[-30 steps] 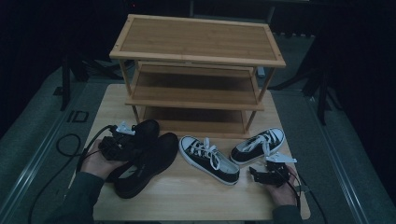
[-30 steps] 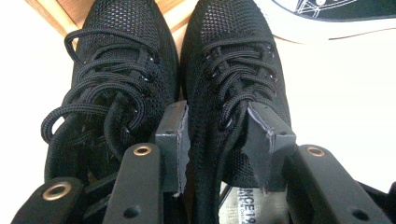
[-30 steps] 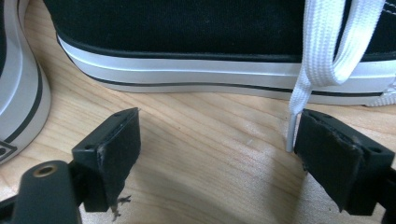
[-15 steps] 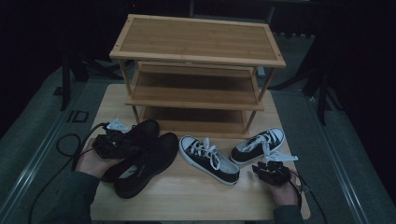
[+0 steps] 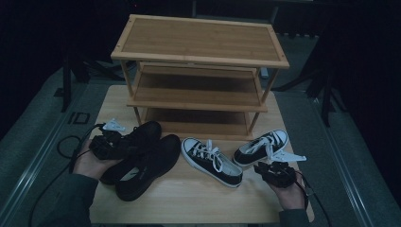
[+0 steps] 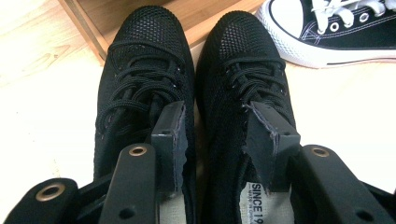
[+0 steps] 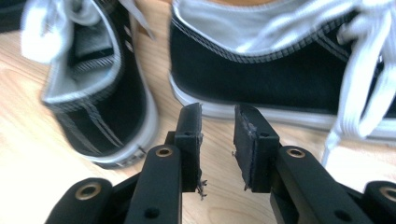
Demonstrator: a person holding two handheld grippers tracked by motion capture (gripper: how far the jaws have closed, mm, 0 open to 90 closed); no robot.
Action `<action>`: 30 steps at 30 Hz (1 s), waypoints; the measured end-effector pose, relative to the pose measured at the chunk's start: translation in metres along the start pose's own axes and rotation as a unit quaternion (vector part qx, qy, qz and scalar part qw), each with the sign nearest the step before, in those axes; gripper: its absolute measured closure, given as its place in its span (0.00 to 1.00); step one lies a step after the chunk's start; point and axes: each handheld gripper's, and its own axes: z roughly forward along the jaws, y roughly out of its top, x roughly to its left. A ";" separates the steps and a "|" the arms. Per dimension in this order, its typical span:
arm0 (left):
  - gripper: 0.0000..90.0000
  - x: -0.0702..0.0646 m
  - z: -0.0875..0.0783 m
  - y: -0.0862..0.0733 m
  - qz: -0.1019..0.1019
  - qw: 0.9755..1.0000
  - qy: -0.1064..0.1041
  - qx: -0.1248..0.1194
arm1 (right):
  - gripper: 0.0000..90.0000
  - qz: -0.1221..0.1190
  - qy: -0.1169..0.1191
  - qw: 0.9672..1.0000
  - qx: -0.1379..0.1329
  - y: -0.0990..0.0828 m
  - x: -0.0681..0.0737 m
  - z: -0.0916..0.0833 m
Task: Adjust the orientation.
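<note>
Standing at the top centre of the high view, a wooden shoe rack [image 5: 201, 71] rests on the table [image 5: 189, 203]. Below it, at lower left, two black shoes [image 5: 142, 158] lie side by side, touching; the left gripper [image 5: 116, 144] has one jaw inside each shoe's opening, spread wide and clamped on nothing. Two black-and-white sneakers [image 5: 213, 161] lie at lower centre and right. Just beside them, the right gripper [image 7: 217, 126] has just been closing; a narrow gap remains, nothing between.
</note>
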 end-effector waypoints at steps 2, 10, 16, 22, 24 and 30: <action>0.64 -0.001 0.001 0.001 0.001 1.000 0.006 -0.002 | 0.80 -0.004 0.006 1.000 -0.003 0.005 0.003 -0.003; 0.64 0.000 0.001 0.001 -0.005 1.000 0.007 -0.008 | 0.87 -0.030 0.033 0.999 -0.006 0.021 0.017 0.000; 0.64 0.000 0.003 -0.001 -0.005 1.000 0.004 -0.004 | 0.99 -0.044 0.056 0.997 -0.011 0.029 0.028 0.002; 0.64 0.000 0.003 -0.001 -0.005 1.000 0.004 -0.006 | 1.00 -0.066 0.075 0.995 -0.005 0.039 0.039 0.007; 0.64 0.000 0.004 -0.001 -0.005 1.000 0.004 -0.005 | 1.00 -0.072 0.080 0.994 0.003 0.042 0.044 0.011; 0.64 0.000 0.005 -0.002 -0.005 1.000 0.002 -0.003 | 1.00 -0.096 0.073 0.992 0.046 0.043 0.053 0.026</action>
